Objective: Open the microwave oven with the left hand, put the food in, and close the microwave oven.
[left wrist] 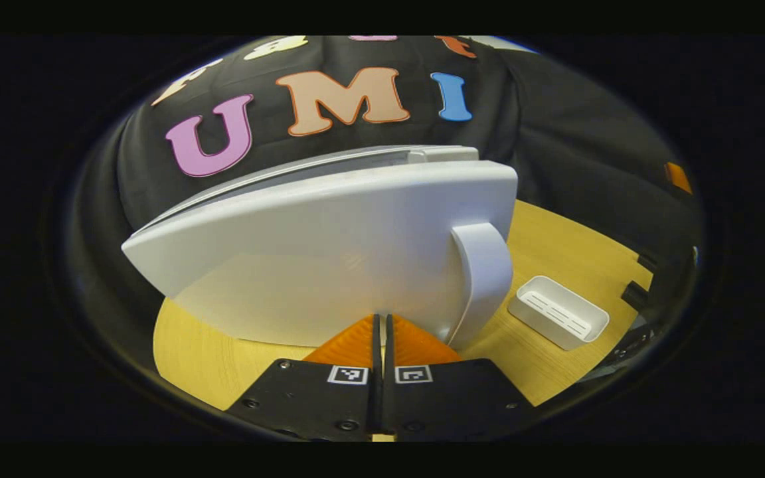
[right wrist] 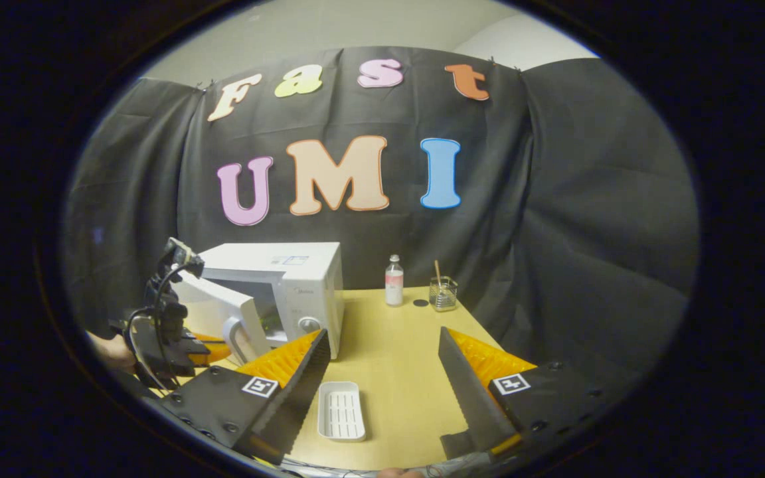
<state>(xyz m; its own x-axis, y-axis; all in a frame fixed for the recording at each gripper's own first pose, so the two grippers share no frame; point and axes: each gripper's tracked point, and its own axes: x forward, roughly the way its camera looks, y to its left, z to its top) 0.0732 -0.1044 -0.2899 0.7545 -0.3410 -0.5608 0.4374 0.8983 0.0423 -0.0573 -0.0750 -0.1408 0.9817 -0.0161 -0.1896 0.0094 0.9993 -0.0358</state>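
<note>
We can read almost nothing here. On the microwave oven [right wrist: 289, 285] a small brand mark sits on the front panel and a sticker lies on its top, but both are too small for us to make out. The bottle [right wrist: 394, 281] carries a pink label whose wording we cannot tell. The square black-and-white markers on the fingers [left wrist: 349, 358] are coded patterns, not words.

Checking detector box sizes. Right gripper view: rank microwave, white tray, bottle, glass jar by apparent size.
1. microwave, largest by far.
2. white tray; it lies nearest the camera, so its apparent size is inflated.
3. bottle.
4. glass jar.
The last two are close; the bottle looks taller, the jar wider.
</note>
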